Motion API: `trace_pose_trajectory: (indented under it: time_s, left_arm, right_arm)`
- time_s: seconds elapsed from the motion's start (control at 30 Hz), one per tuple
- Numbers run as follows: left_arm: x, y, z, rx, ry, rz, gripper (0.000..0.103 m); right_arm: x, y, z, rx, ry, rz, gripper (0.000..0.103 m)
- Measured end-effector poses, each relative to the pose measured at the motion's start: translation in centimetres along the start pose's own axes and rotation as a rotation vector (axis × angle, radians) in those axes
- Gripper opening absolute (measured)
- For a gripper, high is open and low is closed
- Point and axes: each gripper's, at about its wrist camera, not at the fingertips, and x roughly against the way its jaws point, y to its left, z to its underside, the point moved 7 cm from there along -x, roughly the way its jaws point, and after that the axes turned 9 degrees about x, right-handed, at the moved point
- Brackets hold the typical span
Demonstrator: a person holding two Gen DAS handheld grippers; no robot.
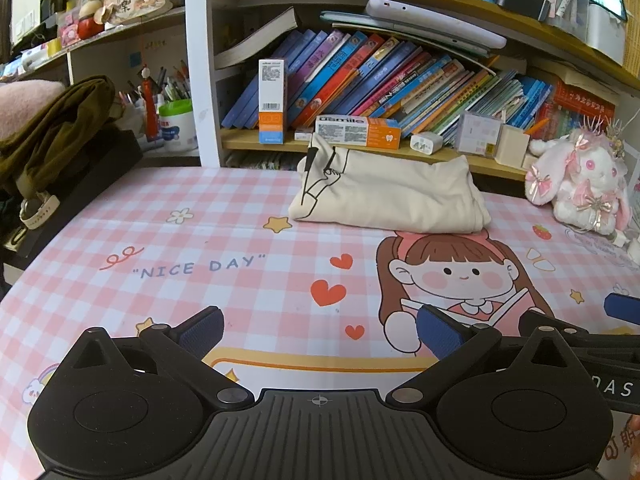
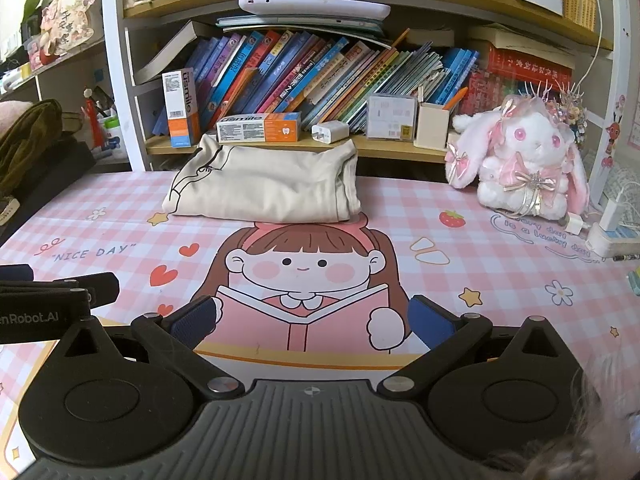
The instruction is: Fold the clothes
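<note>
A cream garment (image 1: 390, 194) with a black line drawing lies folded into a compact rectangle at the far side of the pink checked desk mat (image 1: 224, 216), just in front of the bookshelf. The right wrist view shows the same garment (image 2: 266, 188) straight ahead. My left gripper (image 1: 320, 332) hangs open low over the near part of the mat, well short of the garment, with nothing between its blue pads. My right gripper (image 2: 312, 320) is also open and empty, over the cartoon girl print. The two grippers are side by side; the right gripper's blue tip (image 1: 622, 308) shows at the left view's edge.
A bookshelf (image 2: 280, 146) with leaning books and toothpaste boxes stands right behind the garment. A white and pink plush rabbit (image 2: 524, 160) sits at the back right, beside a charger and power strip (image 2: 612, 232). An olive cloth bundle (image 1: 52, 136) and a watch lie at the left.
</note>
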Motion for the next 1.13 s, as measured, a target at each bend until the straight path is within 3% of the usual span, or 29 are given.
trace_pose_trajectory:
  time_s: [1.13]
  left_arm:
    - [-0.42, 0.26, 0.27, 0.015, 0.023, 0.003, 0.103]
  right_arm:
    - [-0.5, 0.05, 0.49, -0.006, 0.032, -0.008, 0.103]
